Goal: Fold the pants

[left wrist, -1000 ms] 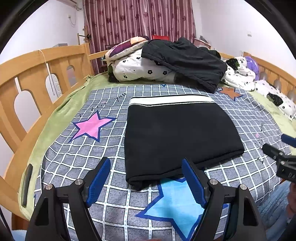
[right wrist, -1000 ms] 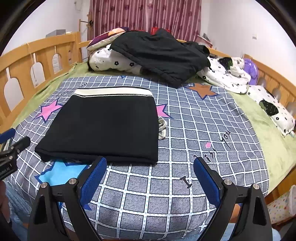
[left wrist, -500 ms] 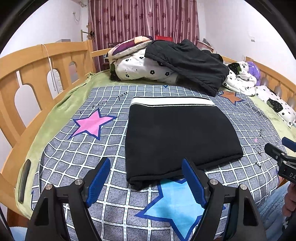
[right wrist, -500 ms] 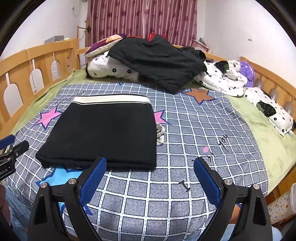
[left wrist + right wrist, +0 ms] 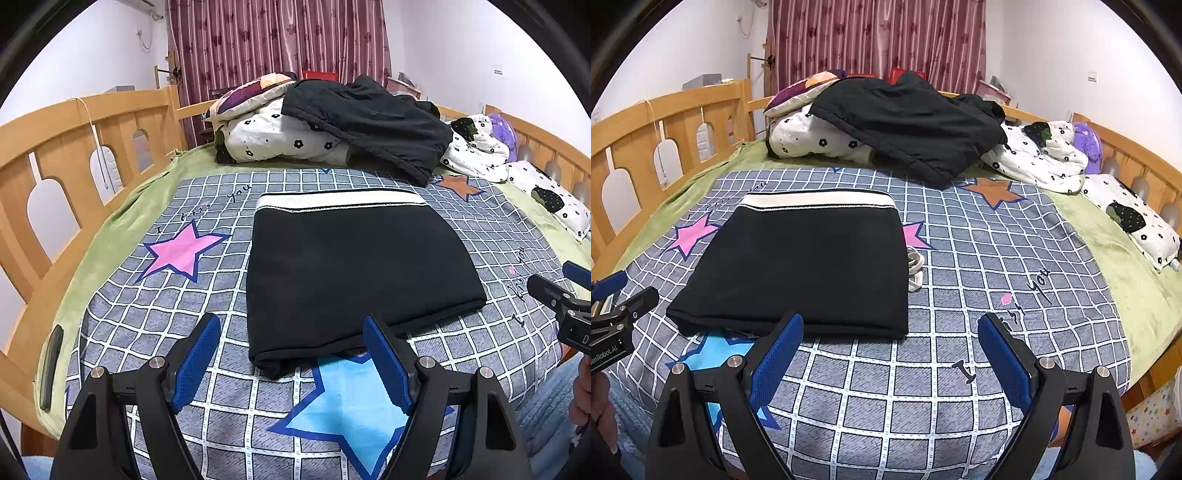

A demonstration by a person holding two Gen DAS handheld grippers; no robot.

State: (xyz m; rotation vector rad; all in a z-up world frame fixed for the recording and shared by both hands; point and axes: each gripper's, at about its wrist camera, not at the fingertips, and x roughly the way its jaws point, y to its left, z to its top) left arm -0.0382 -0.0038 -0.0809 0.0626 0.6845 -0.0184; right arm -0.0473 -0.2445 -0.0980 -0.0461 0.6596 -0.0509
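The black pants lie folded into a flat rectangle on the checked bedspread, white waistband at the far edge; they also show in the right wrist view. My left gripper is open and empty, hovering just short of the pants' near edge. My right gripper is open and empty, above bare bedspread near the pants' front right corner. A white drawstring pokes out at the pants' right side.
A heap of black clothes lies on flowered bedding at the bed's far end. Wooden rails run along both sides. A pillow lies at the right. A dark slim object rests on the left edge.
Both grippers have drawn back and risen slightly, so the pants sit a little farther off. The pants have not moved and the jaws stay open.
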